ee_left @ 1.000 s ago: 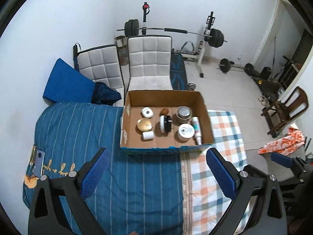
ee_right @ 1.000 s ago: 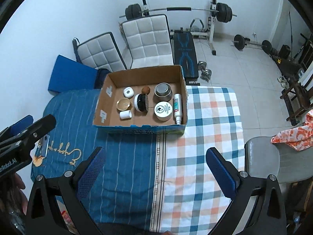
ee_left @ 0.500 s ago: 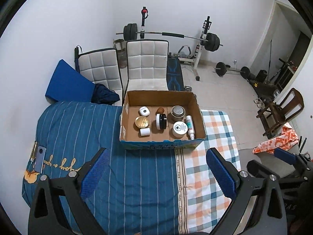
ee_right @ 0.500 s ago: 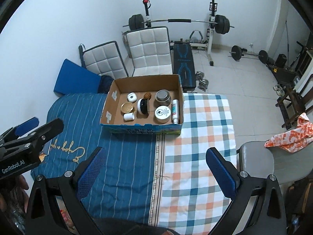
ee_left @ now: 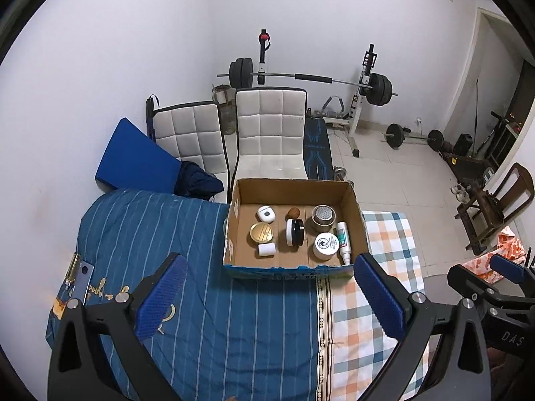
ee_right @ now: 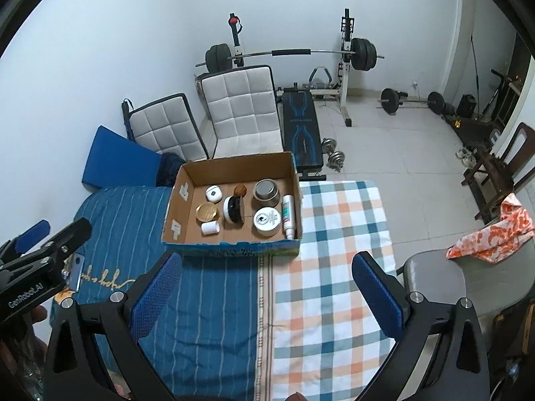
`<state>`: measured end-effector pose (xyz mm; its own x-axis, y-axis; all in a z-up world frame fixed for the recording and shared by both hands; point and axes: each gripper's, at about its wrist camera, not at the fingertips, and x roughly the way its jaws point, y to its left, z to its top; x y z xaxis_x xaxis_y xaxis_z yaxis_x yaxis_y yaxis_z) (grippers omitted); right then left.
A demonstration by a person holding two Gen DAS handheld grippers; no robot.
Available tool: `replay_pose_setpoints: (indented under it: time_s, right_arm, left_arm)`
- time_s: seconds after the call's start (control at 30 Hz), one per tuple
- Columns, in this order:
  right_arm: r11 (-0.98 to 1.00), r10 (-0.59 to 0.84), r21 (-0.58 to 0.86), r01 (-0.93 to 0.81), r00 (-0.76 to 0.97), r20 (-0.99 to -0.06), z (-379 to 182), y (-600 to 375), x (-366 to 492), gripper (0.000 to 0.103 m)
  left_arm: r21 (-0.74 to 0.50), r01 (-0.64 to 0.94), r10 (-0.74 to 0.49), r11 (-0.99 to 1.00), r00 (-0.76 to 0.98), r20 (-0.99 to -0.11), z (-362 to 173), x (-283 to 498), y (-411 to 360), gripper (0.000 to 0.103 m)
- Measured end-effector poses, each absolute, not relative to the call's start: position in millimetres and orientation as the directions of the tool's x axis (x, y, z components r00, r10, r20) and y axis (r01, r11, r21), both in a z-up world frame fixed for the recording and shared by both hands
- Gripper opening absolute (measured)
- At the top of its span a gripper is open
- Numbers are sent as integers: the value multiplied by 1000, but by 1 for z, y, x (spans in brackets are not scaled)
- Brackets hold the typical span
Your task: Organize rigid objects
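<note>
both tongs, the left gripper (ee_left: 265, 295) and the right gripper (ee_right: 265, 295), are spread wide and hold nothing, far above the box (ee_left: 291, 265) of little jars (on the bed), so next one must go down to pick.
</note>
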<state>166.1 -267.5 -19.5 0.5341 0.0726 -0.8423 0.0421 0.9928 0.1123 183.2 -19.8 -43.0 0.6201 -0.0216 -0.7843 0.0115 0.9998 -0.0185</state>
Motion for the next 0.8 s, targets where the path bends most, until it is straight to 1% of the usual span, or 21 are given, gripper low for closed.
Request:
replay_pose_setpoints:
  time_s: [0.8]
  right_arm:
    - [993,63,105,45,553,-831,-8,-267,163,103]
  left_arm:
    - [-6,17,-15,1000,620,-784,-40,180,-20,103]
